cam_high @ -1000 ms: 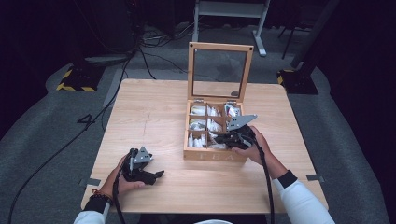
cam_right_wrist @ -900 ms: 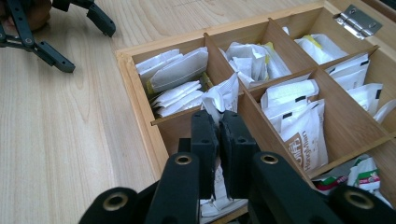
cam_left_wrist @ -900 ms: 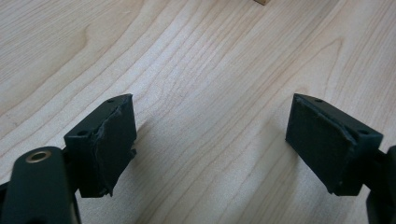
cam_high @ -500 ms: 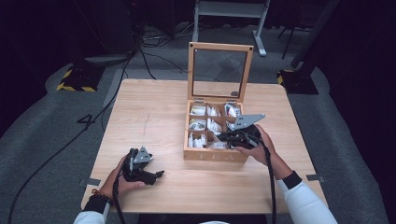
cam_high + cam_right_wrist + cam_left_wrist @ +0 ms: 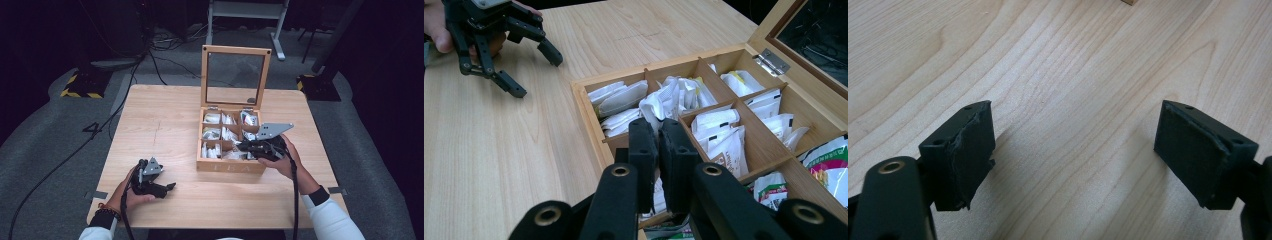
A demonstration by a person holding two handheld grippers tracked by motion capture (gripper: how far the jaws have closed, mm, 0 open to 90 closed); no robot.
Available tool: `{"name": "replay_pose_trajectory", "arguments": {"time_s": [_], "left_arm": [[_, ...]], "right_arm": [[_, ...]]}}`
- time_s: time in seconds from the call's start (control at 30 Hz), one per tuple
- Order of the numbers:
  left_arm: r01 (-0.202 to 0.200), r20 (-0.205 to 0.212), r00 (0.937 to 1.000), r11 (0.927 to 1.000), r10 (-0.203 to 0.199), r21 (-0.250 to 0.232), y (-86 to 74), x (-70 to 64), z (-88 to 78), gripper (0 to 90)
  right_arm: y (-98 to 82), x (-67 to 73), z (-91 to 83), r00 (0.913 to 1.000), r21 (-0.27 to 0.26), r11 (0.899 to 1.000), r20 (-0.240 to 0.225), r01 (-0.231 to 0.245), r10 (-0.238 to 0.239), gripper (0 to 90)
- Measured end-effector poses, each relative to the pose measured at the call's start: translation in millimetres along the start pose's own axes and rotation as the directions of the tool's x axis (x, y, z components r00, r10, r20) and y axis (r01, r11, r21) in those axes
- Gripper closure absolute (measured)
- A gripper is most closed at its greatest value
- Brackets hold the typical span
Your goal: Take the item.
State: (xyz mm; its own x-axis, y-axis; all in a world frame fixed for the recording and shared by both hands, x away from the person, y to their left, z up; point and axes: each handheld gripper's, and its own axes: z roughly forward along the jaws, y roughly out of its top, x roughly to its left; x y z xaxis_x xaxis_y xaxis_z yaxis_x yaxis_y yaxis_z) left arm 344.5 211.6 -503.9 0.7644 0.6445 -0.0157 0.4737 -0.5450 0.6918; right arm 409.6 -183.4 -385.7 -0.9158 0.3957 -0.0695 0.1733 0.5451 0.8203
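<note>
Right now the right gripper hovers over the wooden box, fingers together, sachets just beneath; the left gripper, fingers apart, rests well aside on the tabletop.

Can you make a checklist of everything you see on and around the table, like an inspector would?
Surface: wooden table, light wood, bare apart from the box.
Job's things: wooden box with its glass lid standing open; white packets fill its compartments.
Clutter: nothing seen.
Grippers: left gripper rests on the table, jaws open with nothing between them. Right gripper is over the box, jaws shut, with white packet material at its fingertips; whether it grips a packet cannot be told.
Cables: black cables lie on the floor behind the table.
Surroundings: grey carpet, dark room, metal stand behind.
</note>
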Motion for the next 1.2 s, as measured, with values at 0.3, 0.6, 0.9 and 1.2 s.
{"name": "replay_pose_trajectory", "arguments": {"time_s": [0.3,0.6,0.9,1.2], "left_arm": [[0.0,0.0,1.0,1.0,0.0,0.0,0.0,0.0,0.0,17.0],[0.0,0.0,1.0,1.0,0.0,0.0,0.0,0.0,0.0,16.9],[0.0,0.0,1.0,1.0,0.0,0.0,0.0,0.0,0.0,16.9],[0.002,0.001,1.0,1.0,-0.002,0.0,0.0,-0.1,0.1,17.0]], "right_arm": [[-5.2,-2.7,-21.4,0.9995,-0.022,1.0,0.031,-0.002,0.003,85.3],[-14.5,-6.8,-39.8,0.9976,-0.033,0.999,0.066,-0.018,0.02,85.3],[-28.3,-13.3,-62.9,0.9919,-0.029,0.999,0.122,-0.032,0.036,85.3],[-45.3,-21.0,-79.9,0.9841,-0.02,0.998,0.167,-0.059,0.061,85.3]]}}
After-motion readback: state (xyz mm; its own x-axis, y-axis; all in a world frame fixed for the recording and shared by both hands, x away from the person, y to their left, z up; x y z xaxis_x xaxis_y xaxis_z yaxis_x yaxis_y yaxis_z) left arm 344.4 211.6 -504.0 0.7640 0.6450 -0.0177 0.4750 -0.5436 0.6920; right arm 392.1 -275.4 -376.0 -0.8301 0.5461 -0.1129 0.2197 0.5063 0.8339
